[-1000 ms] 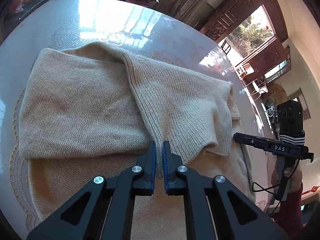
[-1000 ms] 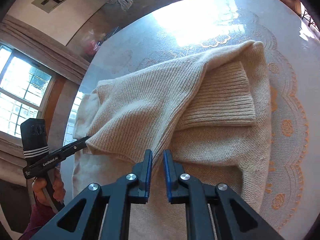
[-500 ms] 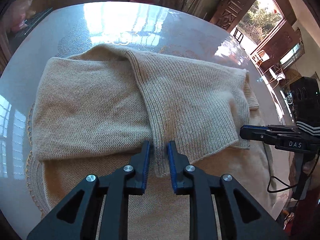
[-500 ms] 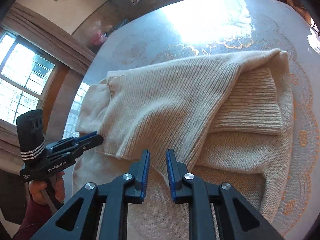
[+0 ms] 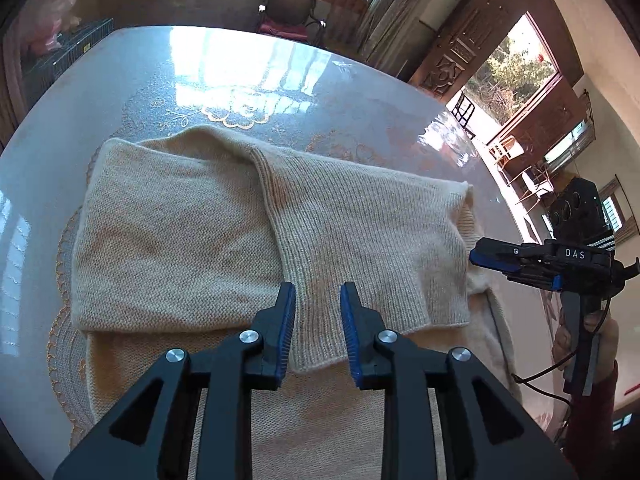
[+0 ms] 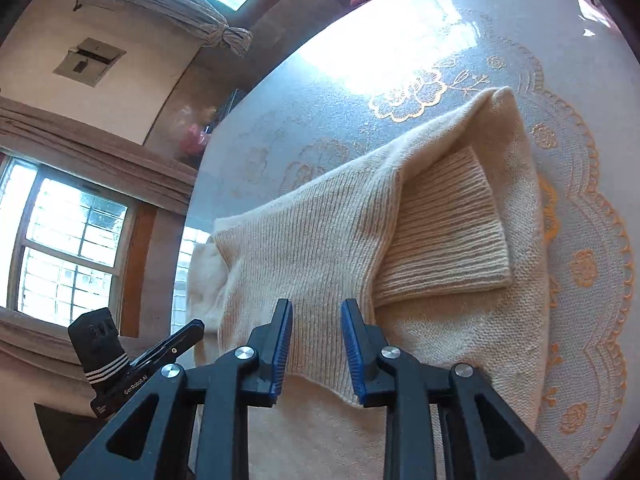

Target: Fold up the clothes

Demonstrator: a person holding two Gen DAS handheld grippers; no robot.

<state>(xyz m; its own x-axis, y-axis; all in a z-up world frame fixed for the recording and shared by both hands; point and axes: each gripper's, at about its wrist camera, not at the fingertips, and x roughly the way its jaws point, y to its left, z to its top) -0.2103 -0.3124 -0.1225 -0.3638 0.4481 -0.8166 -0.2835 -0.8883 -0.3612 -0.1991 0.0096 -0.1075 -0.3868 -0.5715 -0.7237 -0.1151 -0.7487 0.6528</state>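
The cream sweater (image 5: 180, 240) lay partly folded on the round bench (image 5: 360, 120), over its lace cloth (image 6: 580, 272). One sleeve (image 5: 360, 248) was folded across the body, and a ribbed cuff (image 6: 444, 236) lay beneath it. The left gripper (image 5: 318, 328) hovered over the sleeve's near edge, its fingers (image 5: 286, 320) opening, the knit showing in the gap with the pads apart from it. The right gripper (image 6: 316, 348) likewise was opening above the sleeve hem, fingers (image 6: 354, 344) parted and gripping nothing.
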